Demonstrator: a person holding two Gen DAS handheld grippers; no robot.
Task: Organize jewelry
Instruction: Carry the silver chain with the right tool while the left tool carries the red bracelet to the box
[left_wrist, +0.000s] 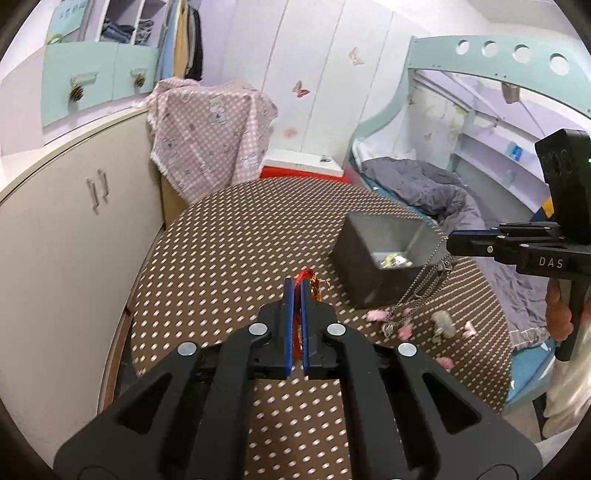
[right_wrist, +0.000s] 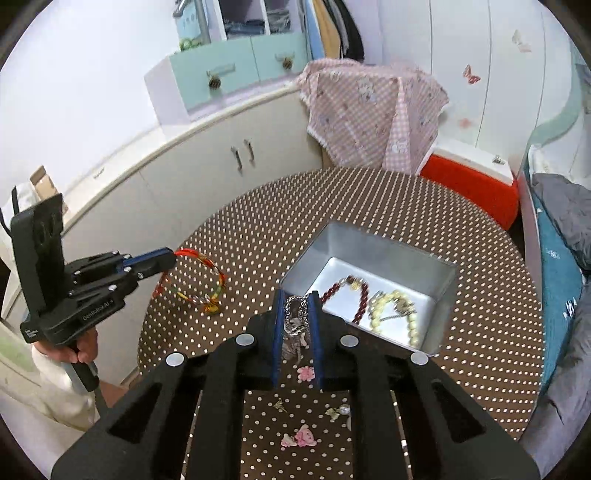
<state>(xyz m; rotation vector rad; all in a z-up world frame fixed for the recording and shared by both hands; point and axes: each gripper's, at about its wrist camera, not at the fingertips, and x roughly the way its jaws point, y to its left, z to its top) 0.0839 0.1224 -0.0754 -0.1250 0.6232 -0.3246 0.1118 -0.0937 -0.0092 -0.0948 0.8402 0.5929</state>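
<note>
my left gripper (right_wrist: 168, 260) pinches red beaded bracelet (right_wrist: 195, 280); right gripper (right_wrist: 297, 306) clamps silver chain (right_wrist: 295, 317) beside square metal tin (right_wrist: 373, 240), pink charms (right_wrist: 299, 439) scattered on dotted tablecloth (right_wrist: 258, 221).

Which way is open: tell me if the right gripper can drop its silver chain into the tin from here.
Probably yes. The right gripper is shut on the silver chain beside the open tin; nothing lies between them. The left gripper, holding the red bracelet, stays off to the side.

I see bright, even indoor light with soft shadows, glare inside the metal tin (right_wrist: 373, 258), strong fisheye bending and dark vignetted corners.
</note>
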